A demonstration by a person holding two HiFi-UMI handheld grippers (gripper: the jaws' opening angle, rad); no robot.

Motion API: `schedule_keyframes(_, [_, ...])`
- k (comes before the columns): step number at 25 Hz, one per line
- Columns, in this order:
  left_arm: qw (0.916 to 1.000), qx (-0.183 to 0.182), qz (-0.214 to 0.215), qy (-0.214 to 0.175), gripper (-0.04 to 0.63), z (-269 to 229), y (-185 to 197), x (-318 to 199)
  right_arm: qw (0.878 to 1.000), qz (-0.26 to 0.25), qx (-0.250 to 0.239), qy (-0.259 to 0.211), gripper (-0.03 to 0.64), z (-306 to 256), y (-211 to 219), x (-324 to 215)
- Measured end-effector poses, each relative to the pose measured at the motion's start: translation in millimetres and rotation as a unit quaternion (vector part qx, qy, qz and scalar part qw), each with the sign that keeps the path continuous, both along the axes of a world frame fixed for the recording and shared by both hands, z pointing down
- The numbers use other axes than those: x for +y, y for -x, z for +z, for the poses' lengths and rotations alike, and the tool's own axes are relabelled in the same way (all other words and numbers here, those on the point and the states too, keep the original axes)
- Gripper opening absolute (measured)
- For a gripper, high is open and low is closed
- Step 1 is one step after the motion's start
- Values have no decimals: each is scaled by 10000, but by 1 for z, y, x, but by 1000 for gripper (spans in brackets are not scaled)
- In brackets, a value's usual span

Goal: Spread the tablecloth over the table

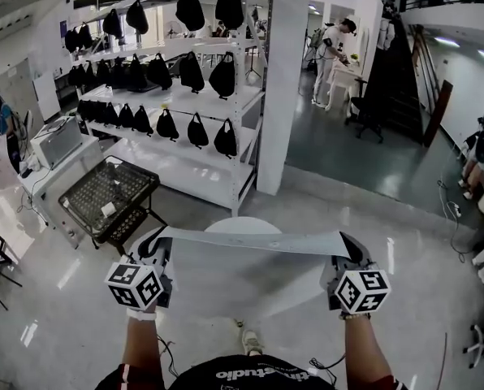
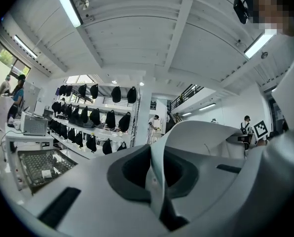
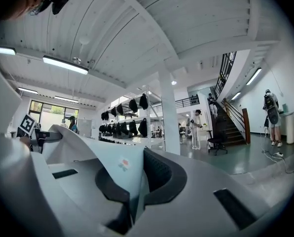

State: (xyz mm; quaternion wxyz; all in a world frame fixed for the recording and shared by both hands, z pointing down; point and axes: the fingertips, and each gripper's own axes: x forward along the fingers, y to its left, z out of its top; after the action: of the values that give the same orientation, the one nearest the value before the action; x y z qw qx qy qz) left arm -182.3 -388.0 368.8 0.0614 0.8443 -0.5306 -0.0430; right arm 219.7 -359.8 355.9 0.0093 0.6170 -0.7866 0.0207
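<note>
A white tablecloth (image 1: 250, 241) is stretched level between my two grippers, and the rest of it hangs down thin and see-through in front of me. My left gripper (image 1: 157, 247) is shut on its left corner; in the left gripper view the tablecloth (image 2: 206, 137) is pinched in a fold between the closed jaws of the left gripper (image 2: 155, 184). My right gripper (image 1: 349, 250) is shut on the right corner, and the right gripper view shows the right gripper (image 3: 133, 194) clamping the tablecloth (image 3: 88, 154). Just past the taut edge peeks the rim of a round white table (image 1: 243, 223); the cloth hides most of it.
A white shelf rack (image 1: 177, 96) hung with several black bags stands ahead on the left, beside a white pillar (image 1: 283, 80). A black mesh cart (image 1: 110, 199) sits to the left of the table. A person (image 1: 327, 55) works at a far desk; a staircase (image 1: 404, 71) rises at right.
</note>
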Motion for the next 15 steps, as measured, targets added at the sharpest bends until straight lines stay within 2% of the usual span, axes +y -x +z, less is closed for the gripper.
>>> schedule_keyframes(5, [9999, -86, -77, 66, 20, 1, -5, -56, 10000, -85, -38, -1, 26, 0, -6, -64])
schedule_keyframes(10, [9997, 56, -226, 112, 20, 1, -2, -112, 9998, -189, -13, -7, 26, -2, -4, -125])
schedule_keyframes(15, [9993, 31, -326, 156, 20, -1, -1, -162, 9995, -296, -54, 121, 26, -1, -2, -181])
